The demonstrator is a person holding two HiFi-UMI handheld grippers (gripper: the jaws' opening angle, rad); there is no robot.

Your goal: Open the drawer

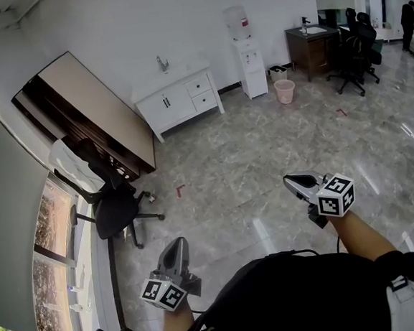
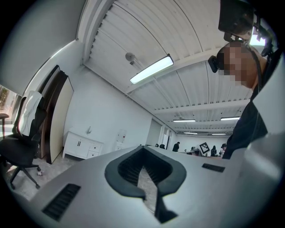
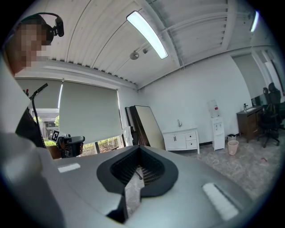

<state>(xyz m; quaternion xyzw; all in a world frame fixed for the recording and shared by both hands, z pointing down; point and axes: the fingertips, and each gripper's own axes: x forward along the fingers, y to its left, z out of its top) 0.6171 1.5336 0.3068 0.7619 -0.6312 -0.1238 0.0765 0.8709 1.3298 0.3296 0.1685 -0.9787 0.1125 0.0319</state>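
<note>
A white cabinet [image 1: 176, 95] with a tap on top stands against the far wall; its two small drawers [image 1: 202, 92] on the right side are closed. It also shows far off as the cabinet [image 2: 82, 146] in the left gripper view and the cabinet [image 3: 180, 139] in the right gripper view. My left gripper [image 1: 176, 244] is low at the left, jaws together and empty. My right gripper [image 1: 292, 182] is held out at the right, also shut and empty. Both point towards the cabinet, several steps away from it. The left gripper [image 2: 142, 149] and right gripper [image 3: 137, 149] hold nothing.
A black office chair [image 1: 117, 209] and large boards [image 1: 94, 113] leaning on the wall stand at the left by the window. A water dispenser [image 1: 250, 60], a pink bin [image 1: 285, 91], a dark desk [image 1: 313, 47] and more chairs [image 1: 359, 50] lie to the right of the cabinet.
</note>
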